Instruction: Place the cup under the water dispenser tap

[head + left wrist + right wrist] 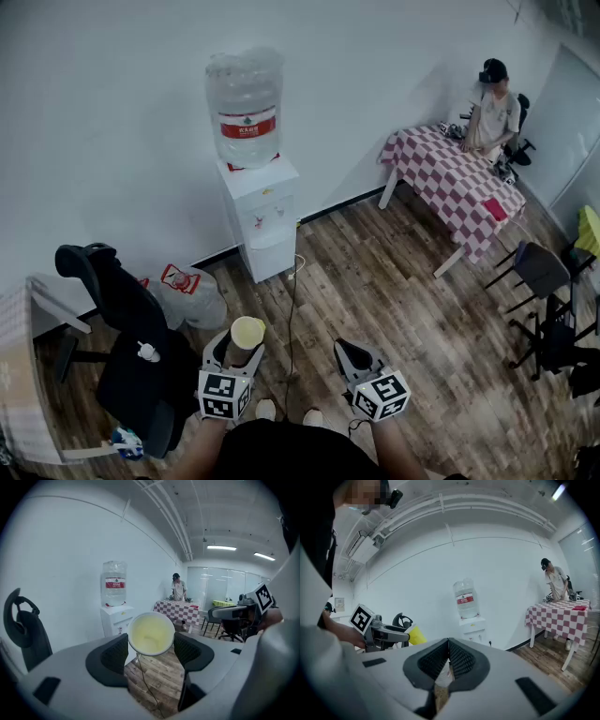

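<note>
A pale yellow paper cup (247,332) (151,633) is held upright well above the wooden floor, with my left gripper (236,351) (151,649) shut on its sides; its open mouth faces the camera in the left gripper view. The white water dispenser (264,220) (116,618) (471,629) stands against the wall ahead, with a large bottle (246,108) on top, some distance from the cup. My right gripper (352,357) (448,643) is shut and holds nothing, level with the left one. In the right gripper view the left gripper (389,633) shows with the cup (416,635).
A black office chair (122,300) and plastic bags (192,292) are on the left. A cable (292,309) runs over the floor from the dispenser. At the right a person (492,112) stands at a checkered table (455,178), with more chairs (544,272) nearby.
</note>
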Tool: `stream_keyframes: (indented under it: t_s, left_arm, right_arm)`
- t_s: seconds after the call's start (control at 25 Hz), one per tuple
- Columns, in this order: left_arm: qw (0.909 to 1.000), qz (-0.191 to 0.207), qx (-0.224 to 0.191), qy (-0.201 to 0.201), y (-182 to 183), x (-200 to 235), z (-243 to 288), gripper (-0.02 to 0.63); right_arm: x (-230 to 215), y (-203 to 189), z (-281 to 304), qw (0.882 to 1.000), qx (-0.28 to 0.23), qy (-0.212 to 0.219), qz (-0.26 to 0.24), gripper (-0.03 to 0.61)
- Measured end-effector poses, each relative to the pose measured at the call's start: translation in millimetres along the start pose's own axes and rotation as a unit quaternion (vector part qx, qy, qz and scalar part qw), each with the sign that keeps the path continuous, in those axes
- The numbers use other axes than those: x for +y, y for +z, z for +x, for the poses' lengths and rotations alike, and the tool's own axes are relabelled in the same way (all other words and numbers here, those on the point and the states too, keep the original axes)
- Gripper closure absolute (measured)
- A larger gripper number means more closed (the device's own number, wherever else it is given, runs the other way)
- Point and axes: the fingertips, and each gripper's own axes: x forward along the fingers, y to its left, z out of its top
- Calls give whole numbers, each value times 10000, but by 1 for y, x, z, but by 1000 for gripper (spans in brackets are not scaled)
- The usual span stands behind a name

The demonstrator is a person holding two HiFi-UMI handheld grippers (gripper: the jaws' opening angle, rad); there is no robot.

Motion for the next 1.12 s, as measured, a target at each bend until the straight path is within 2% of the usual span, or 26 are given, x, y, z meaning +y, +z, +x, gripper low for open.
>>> stream_keyframes:
  t_s: [0.56,0.84,1.12]
  left_arm:
    - [9998,109,-61,-185,6,40,4,299]
    - [9994,62,-163,-290,5,60,1,299]
    - [9987,77,-193,-467,2,75,-8,299]
  right_arm:
    - [22,11,29,9998,69,-108,-172,557]
    - [39,9,41,9999,58,-63,70,555]
    - [50,11,41,9992,27,-374,104,555]
